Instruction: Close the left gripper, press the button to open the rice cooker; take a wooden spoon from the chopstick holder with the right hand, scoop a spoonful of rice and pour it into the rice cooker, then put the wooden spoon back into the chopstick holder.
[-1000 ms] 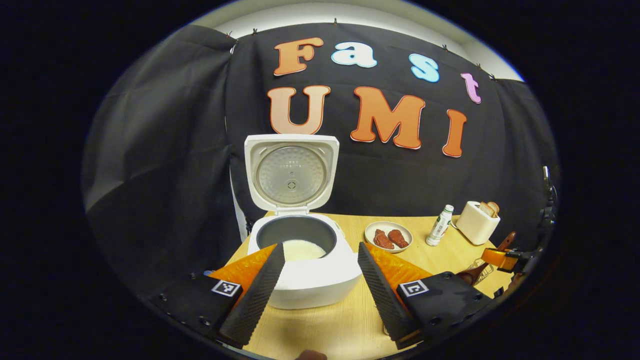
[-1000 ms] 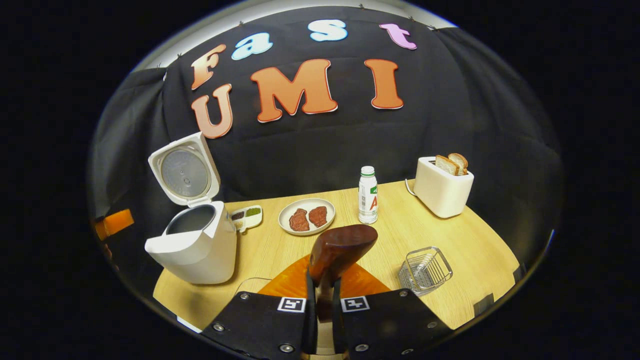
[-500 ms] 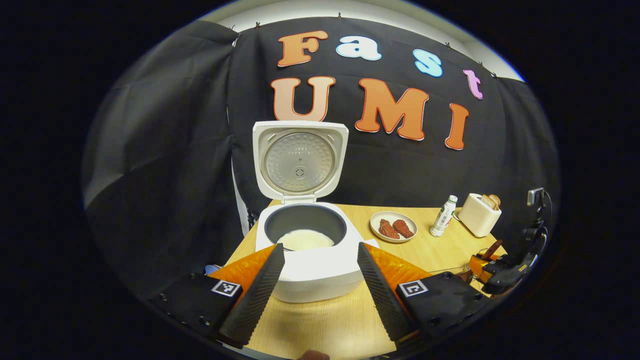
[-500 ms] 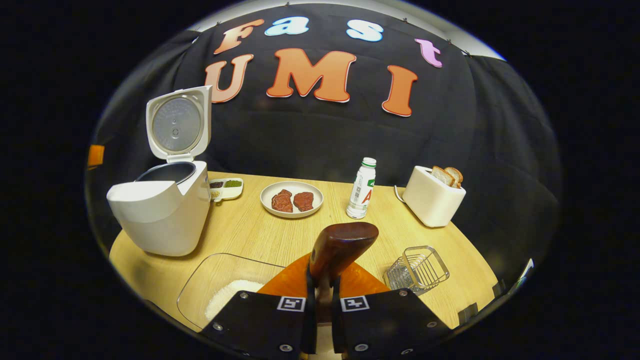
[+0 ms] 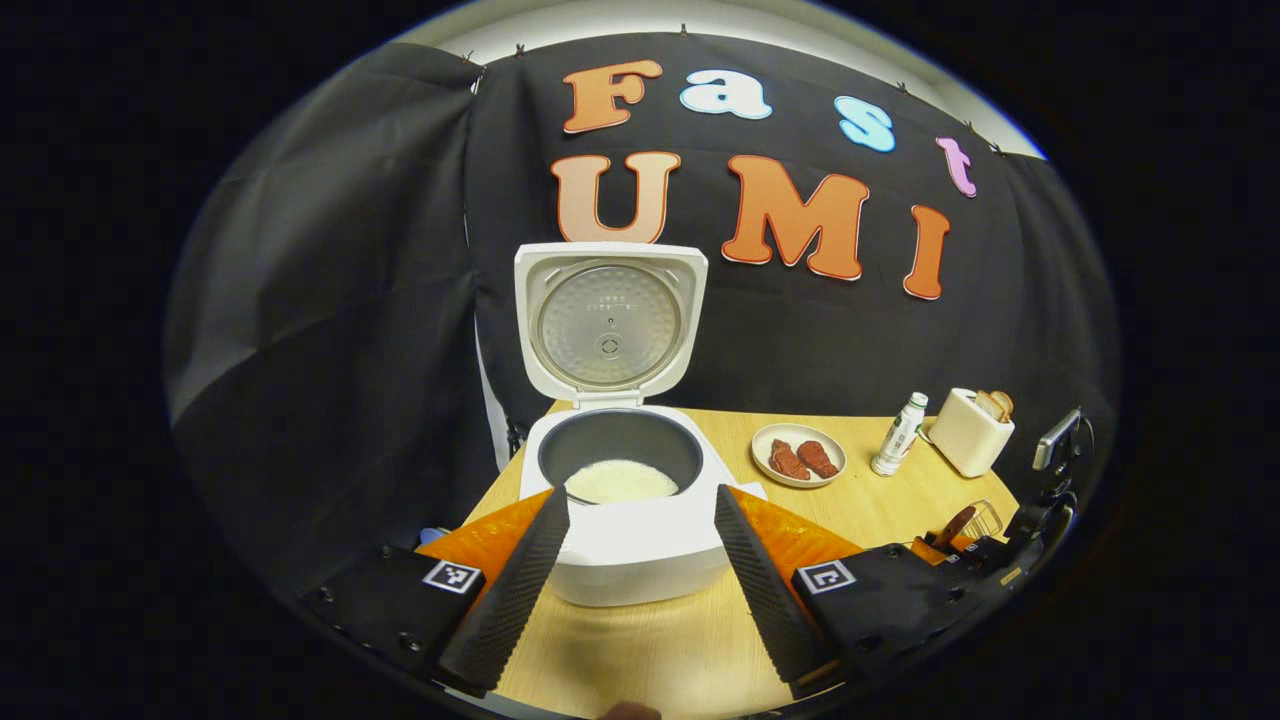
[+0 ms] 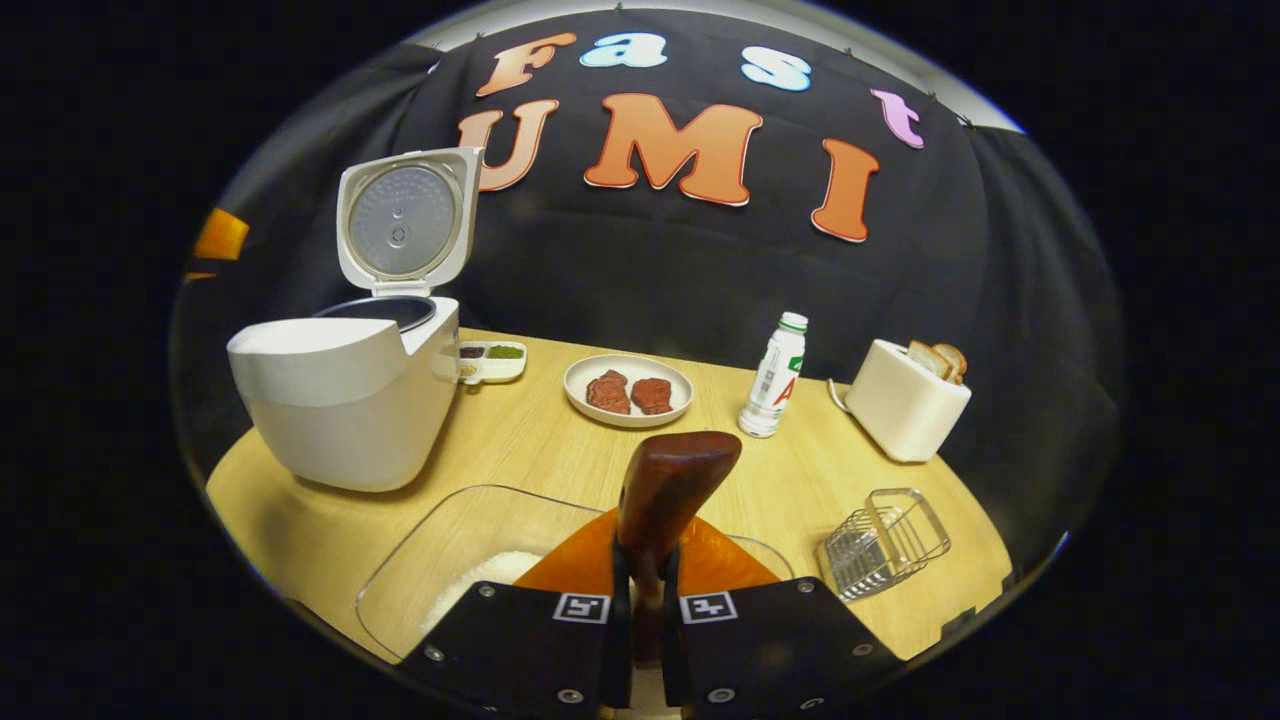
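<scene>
Wooden spoon (image 6: 672,490) stands clamped in the right gripper (image 6: 645,610), bowl up. Its wire chopstick holder (image 6: 885,540) lies just rightward (rice already in the cooker (image 5: 625,500)); left gripper (image 5: 640,590) gapes empty.

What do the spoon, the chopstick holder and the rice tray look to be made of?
Spoon: dark reddish-brown wood, smooth with a soft sheen, probably varnished. Holder: thin bright metal wire, open basket, likely steel or chromed. Tray: see-through with a glinting rim, so glass or clear plastic; the look leaves that open. White rice shows through it.
</scene>
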`<state>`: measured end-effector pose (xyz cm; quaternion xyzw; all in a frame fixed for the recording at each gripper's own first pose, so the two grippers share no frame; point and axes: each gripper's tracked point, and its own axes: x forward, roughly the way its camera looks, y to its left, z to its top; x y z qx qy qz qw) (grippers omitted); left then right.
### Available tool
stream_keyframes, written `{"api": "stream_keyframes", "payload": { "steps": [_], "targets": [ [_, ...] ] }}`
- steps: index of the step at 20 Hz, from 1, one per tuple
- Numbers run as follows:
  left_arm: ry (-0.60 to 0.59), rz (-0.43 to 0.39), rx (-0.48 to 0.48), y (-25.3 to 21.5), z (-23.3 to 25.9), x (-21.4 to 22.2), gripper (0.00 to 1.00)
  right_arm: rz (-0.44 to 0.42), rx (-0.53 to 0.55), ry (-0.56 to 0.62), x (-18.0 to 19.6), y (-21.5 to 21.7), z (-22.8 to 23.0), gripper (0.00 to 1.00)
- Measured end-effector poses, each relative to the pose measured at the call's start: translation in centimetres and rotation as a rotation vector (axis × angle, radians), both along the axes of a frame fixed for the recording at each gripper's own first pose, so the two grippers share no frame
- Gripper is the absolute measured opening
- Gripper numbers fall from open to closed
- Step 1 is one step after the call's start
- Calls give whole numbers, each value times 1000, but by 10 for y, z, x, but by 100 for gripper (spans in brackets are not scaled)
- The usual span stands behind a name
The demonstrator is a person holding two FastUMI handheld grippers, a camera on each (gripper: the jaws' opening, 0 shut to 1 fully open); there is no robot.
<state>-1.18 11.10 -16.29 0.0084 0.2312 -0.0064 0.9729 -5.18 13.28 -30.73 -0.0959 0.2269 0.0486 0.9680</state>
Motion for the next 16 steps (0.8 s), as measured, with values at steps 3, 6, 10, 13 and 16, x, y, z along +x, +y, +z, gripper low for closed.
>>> {"api": "stream_keyframes", "payload": {
  "steps": [3, 6, 10, 13, 16],
  "targets": [
    [20, -10, 8, 0, -7, 3, 99, 20, 125, 52, -12, 27, -3, 12],
    [32, -15, 8, -1, -12, 5, 99, 37, 181, 92, -22, 40, -4, 11],
    [36, -15, 14, 2, -15, 3, 99, 38, 270, 153, -33, 44, -4, 11],
    [44, -9, 5, 5, -18, 3, 99, 13, 335, 194, -35, 39, -5, 12],
    [45, -1, -2, 9, -19, 2, 99, -22, 415, 246, -38, 37, -8, 12]
  ]
}}
